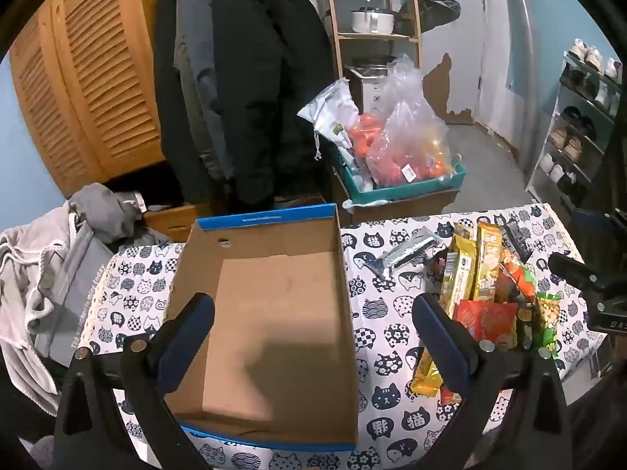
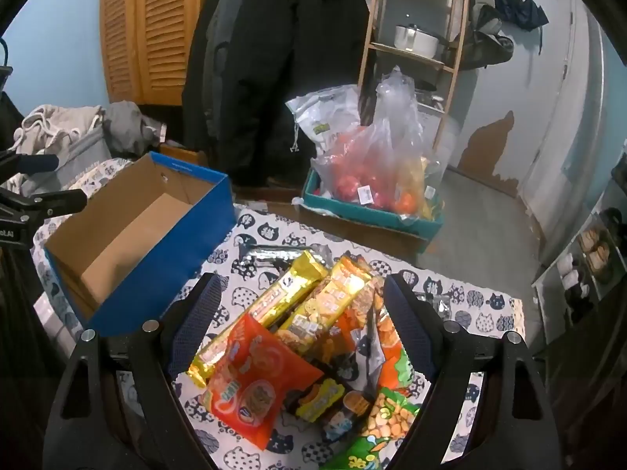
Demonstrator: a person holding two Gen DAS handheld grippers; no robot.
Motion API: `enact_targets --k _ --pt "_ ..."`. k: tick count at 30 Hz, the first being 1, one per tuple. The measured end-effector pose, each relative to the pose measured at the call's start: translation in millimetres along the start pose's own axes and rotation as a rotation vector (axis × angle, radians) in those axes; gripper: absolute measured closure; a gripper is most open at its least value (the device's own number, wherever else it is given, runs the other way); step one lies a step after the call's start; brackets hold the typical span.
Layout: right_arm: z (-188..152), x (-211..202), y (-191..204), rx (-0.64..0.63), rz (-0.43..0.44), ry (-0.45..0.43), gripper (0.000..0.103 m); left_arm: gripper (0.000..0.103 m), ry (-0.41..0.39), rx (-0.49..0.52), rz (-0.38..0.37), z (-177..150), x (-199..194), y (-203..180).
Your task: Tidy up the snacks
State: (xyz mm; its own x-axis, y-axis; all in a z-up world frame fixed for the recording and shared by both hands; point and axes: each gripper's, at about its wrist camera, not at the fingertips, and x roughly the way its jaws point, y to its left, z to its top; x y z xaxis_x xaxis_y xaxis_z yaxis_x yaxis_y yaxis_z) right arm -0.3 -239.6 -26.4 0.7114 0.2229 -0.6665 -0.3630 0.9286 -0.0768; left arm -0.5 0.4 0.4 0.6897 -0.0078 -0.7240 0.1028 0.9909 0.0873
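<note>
An empty blue cardboard box (image 1: 274,313) sits on the cat-print tablecloth (image 1: 384,313); it also shows in the right wrist view (image 2: 129,235). A pile of snack packets (image 2: 309,337) lies to its right: gold bars (image 2: 274,305), a red packet (image 2: 254,384), a green packet (image 2: 392,419), a silver wrapper (image 2: 274,254). The pile shows in the left wrist view (image 1: 490,293). My left gripper (image 1: 313,325) is open above the box, holding nothing. My right gripper (image 2: 301,313) is open just above the pile, its jaws either side of the packets.
Beyond the table stand a teal crate (image 2: 372,215) with plastic bags of fruit, hanging dark coats (image 1: 243,78), a wooden shelf (image 1: 372,19) and a shoe rack (image 1: 576,129). Grey clothes (image 1: 47,274) lie at the left.
</note>
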Motion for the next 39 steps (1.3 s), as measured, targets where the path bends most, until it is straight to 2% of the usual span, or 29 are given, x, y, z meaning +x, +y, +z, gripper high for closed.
enact_targets --k 10,39 --pt "-3 3 -10 0.012 0.010 0.002 0.020 0.001 -0.002 0.003 -0.001 0 -3 -2" --pt "-5 2 -5 0.012 0.009 0.014 0.020 0.001 0.015 0.009 -0.012 -4 3 -10"
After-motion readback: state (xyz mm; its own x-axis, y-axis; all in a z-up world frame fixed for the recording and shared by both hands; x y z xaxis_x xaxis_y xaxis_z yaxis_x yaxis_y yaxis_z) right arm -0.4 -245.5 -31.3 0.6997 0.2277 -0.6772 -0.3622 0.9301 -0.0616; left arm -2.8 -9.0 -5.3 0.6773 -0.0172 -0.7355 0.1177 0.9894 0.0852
